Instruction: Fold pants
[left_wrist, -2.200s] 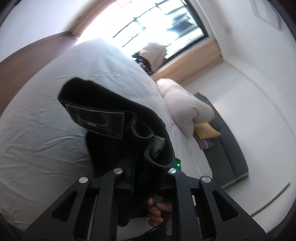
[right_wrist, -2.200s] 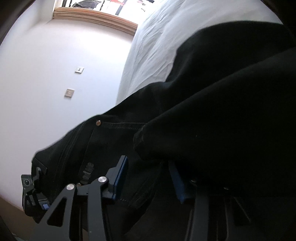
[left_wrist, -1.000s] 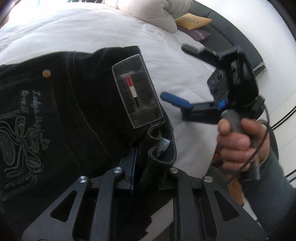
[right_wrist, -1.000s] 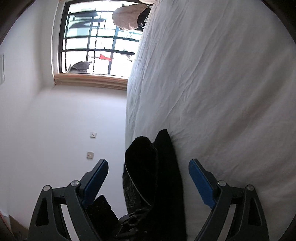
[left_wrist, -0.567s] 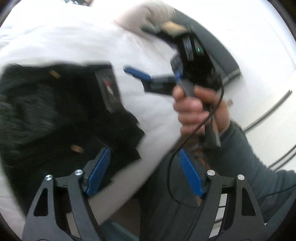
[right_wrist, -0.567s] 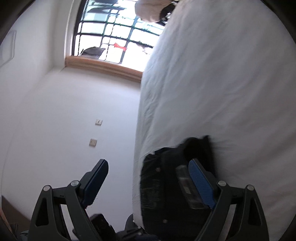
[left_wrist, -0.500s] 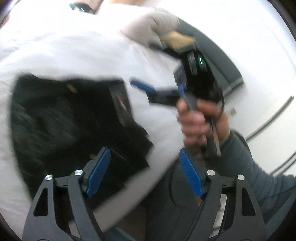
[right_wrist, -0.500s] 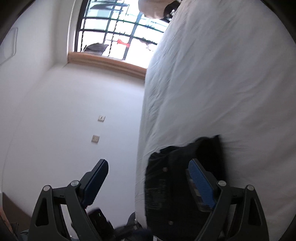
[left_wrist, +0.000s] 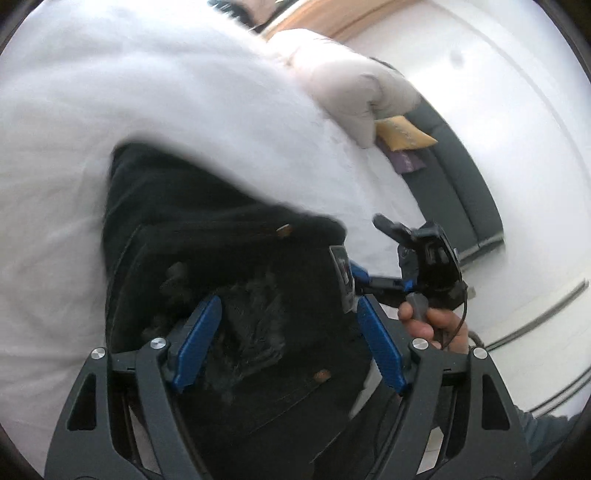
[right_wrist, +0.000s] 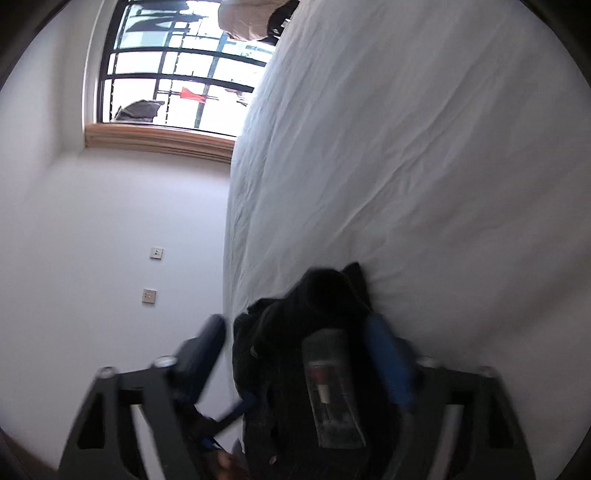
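Note:
The black pants (left_wrist: 229, 236) lie folded in a bundle on the white bed (left_wrist: 147, 92), near its edge. A grey label patch (right_wrist: 328, 384) shows on the waistband. My left gripper (left_wrist: 290, 345) hovers just over the bundle, open, and its blue pads (left_wrist: 201, 343) press on nothing. My right gripper (right_wrist: 295, 350) is open too, with the waistband end seen between its fingers; the view is blurred. In the left wrist view a hand (left_wrist: 436, 325) holds the right gripper (left_wrist: 373, 247) at the pants' right edge.
A beige pillow (left_wrist: 351, 81), a yellow cushion (left_wrist: 402, 134) and a dark bench (left_wrist: 469, 184) lie past the bed's far corner. A white wall with two switches (right_wrist: 156, 253) and a barred window (right_wrist: 177, 74) flank the bed. Wrinkled sheet (right_wrist: 424, 147) stretches beyond the pants.
My left gripper has let go of the waistband, opened wide and drawn back over the bundle. The right gripper has come closer to the pants' end, still open.

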